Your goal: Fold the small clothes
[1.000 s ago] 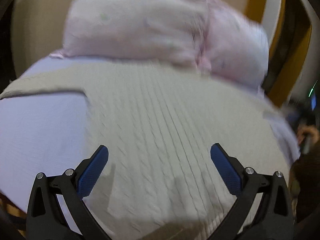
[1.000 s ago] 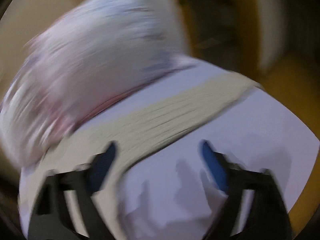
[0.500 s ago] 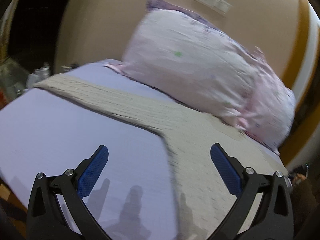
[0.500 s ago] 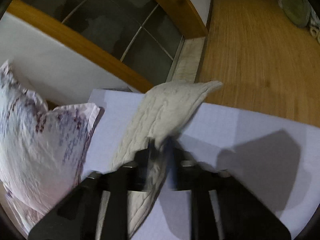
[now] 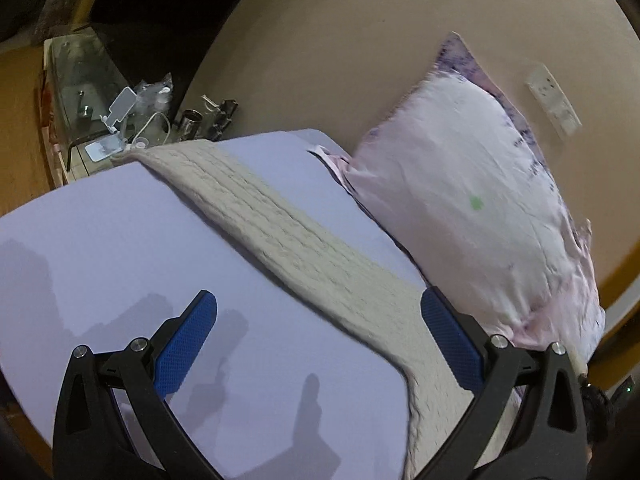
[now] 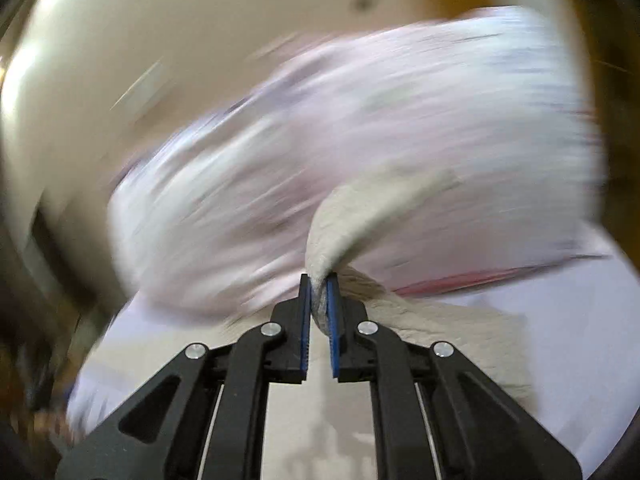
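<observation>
Early stage — knit garment (image 5: 304, 248) spread flat on lavender sheet (image 5: 120, 240), no fold completed. Right gripper (image 6: 319, 300) pinching lifted sleeve end; left gripper (image 5: 320, 344) spread wide, empty.

Pillow (image 6: 360, 128) motion-blurred in right view; sweater (image 5: 432, 420) cut off below.

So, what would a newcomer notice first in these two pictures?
First, the right gripper shut on a fold of the cream cable-knit garment, lifted before the big pink pillow. Then the open left gripper over the lilac bedsheet, the garment's long strip crossing it.
</observation>
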### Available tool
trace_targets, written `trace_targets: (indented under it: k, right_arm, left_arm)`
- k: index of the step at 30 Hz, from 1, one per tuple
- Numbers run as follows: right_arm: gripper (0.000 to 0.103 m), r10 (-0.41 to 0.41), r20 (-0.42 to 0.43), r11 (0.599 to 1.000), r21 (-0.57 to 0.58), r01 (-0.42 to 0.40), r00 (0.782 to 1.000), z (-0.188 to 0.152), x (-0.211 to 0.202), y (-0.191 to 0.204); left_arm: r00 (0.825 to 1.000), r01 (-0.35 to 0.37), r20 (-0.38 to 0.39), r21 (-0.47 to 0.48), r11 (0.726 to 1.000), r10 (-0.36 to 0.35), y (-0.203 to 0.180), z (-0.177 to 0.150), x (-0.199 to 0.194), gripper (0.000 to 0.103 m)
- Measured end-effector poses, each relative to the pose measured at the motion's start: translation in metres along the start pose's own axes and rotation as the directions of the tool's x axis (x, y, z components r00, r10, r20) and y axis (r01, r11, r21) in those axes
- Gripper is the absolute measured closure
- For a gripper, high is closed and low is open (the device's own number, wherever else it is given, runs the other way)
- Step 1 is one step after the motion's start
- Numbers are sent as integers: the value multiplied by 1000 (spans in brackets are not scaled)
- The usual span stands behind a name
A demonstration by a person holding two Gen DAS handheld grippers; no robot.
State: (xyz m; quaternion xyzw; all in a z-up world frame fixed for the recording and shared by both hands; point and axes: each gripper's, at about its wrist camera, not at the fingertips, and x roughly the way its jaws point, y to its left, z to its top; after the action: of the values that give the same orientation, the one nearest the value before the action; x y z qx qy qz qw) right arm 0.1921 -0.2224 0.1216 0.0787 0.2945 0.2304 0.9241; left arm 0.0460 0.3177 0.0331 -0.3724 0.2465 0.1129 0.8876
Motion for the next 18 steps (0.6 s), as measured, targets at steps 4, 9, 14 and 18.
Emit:
trace_targets:
  k: [4, 9, 14, 18]
  right_arm:
    - [54, 111, -193, 987, -97, -132, 975, -39, 50, 70]
    - [25, 83, -83, 995, -54, -87, 993, -44, 11, 44]
    - [20, 10, -40, 1000, 19, -10, 999, -60, -38, -6]
    - [15, -62, -2, 998, 22, 62, 998, -63, -59, -31]
  left_arm:
    - [1000, -3, -21, -89, 996, 1, 15, 12, 18, 1]
    - [998, -11, -64, -201, 980, -2, 38, 28, 42, 20]
    - [997, -51, -63, -308, 950, 34, 61, 45, 57, 28]
    - [997, -74, -50, -338, 938, 60, 69, 58, 64, 30]
